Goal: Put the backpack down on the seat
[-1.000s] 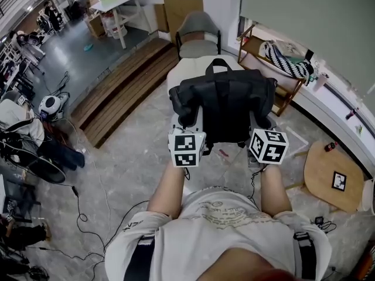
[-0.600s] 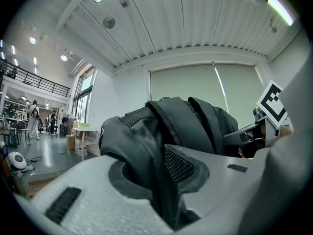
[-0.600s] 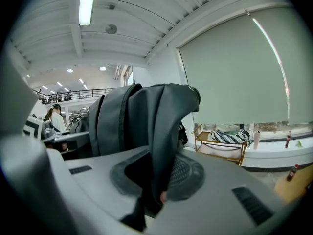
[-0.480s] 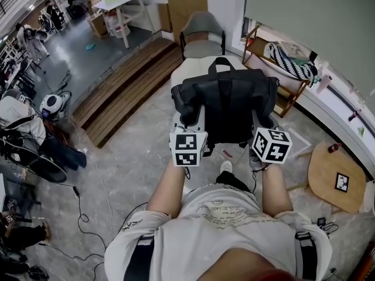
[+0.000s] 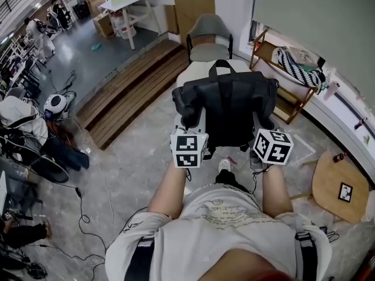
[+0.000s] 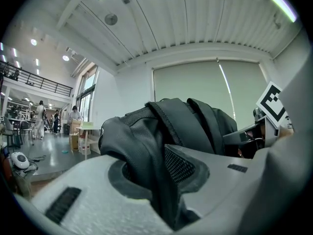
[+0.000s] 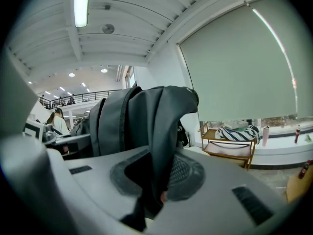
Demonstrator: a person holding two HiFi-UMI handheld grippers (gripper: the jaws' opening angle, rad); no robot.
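Note:
A black backpack [image 5: 227, 105] hangs in the air between my two grippers, above the near end of a white padded seat [image 5: 196, 74]. My left gripper [image 5: 191, 123] is shut on a padded black strap at the backpack's left side; in the left gripper view the strap [image 6: 146, 151] is pinched between the grey jaws of the left gripper [image 6: 164, 182]. My right gripper [image 5: 259, 123] is shut on dark fabric at the backpack's right side. In the right gripper view that fabric [image 7: 164, 126] runs down into the closed jaws of the right gripper [image 7: 156, 180]. The backpack hides most of the seat.
A grey chair [image 5: 210, 37] stands behind the white seat, with cardboard [image 5: 193, 7] against the wall. Wooden steps [image 5: 126, 92] run along the left. A wooden shelf rack [image 5: 293, 84] stands at the right, a round wooden stool [image 5: 340, 186] at the near right. Cables [image 5: 88, 215] trail over the floor.
The view has crept a little toward the seat and a shoe has come into sight under the backpack. Both grippers keep the same hold on the backpack.

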